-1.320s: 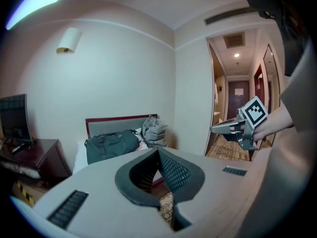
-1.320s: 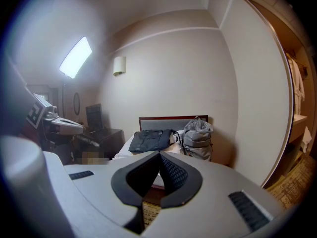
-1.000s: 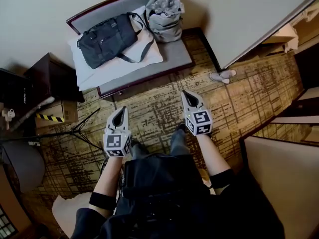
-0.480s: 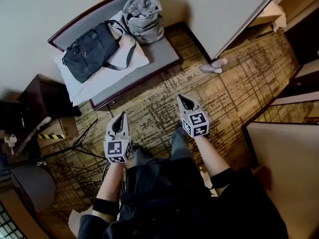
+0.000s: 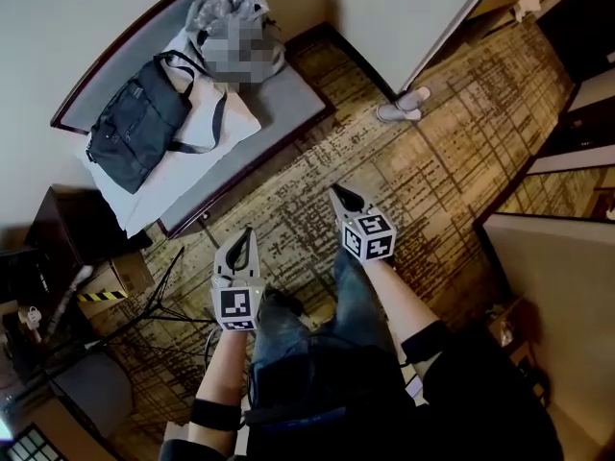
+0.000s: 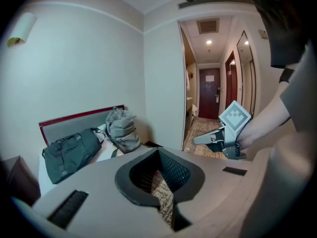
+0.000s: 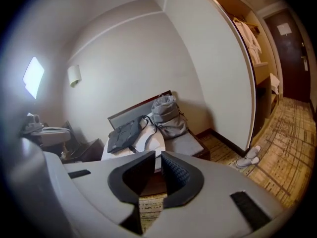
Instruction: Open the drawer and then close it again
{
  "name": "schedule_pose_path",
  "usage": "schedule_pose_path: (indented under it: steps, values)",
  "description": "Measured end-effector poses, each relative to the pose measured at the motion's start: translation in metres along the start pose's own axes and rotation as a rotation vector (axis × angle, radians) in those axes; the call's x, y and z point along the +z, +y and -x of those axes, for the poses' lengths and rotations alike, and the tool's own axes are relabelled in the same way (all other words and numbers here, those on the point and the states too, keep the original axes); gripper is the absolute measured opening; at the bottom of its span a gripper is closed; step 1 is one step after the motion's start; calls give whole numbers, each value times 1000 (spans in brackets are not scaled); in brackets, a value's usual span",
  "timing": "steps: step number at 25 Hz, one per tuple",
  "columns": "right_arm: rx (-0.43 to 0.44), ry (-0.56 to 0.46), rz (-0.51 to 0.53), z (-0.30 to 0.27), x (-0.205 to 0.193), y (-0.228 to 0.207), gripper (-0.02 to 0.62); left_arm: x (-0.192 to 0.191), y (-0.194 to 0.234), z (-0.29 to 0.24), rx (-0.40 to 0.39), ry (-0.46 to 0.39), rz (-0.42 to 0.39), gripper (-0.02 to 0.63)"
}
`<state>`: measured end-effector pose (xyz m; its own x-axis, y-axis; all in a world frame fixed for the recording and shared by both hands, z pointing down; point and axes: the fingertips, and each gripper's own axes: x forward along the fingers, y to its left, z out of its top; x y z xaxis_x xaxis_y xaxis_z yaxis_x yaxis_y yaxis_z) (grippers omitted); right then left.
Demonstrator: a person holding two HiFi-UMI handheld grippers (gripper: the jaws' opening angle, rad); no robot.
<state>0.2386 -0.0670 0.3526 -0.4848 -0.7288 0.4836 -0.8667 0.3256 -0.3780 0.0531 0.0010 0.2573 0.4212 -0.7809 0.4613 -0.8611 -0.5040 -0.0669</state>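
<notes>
Honestly, no drawer front shows in any view, so by my read the task isn't under way yet; patterned carpet (image 5: 452,161) covers the floor; padded bench (image 5: 288,89) stands against the wall ahead, with a dark duffel bag (image 5: 135,137) and a grey backpack (image 7: 168,117) on it; dark cabinet (image 5: 72,227) sits just off the bench's left end, my best guess for where the drawer is, but its face is too dark to confirm, so handle and long axis can't be told; both grippers hover over carpet, well apart from all furniture, tips aimed toward the bench; left gripper (image 5: 247,233) has its fingers together, nothing in them; right gripper (image 5: 336,193) jaws have just been opening, now a small gap, nothing between; cabinet lies left of both, so the left gripper is nearer; next move likely needs a swing left; white slippers (image 5: 404,104) off to the right, irrelevant.
</notes>
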Motion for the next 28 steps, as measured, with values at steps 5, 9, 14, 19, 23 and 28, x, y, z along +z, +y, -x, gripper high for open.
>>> schedule_pose_path:
  steps: [5,9,14,19,23,28]
  values:
    - [-31,45,-121,-73,-56,-66,88,-41,-14,-80,-21,20,-19,5]
    - [-37,38,-228,-140,-102,-113,135,-86,-22,-147,-3,37,36,5]
    - [-39,51,-284,-223,-162,-157,144,-153,-23,-217,-10,57,33,5]
    - [-46,42,-341,-289,-206,-191,179,-205,-21,-275,-19,51,19,5]
    - [-29,23,-392,-334,-233,-209,179,-239,-18,-314,-20,44,3,5]
    - [21,-25,-536,-382,-245,-223,178,-264,-16,-351,-31,27,4,5]
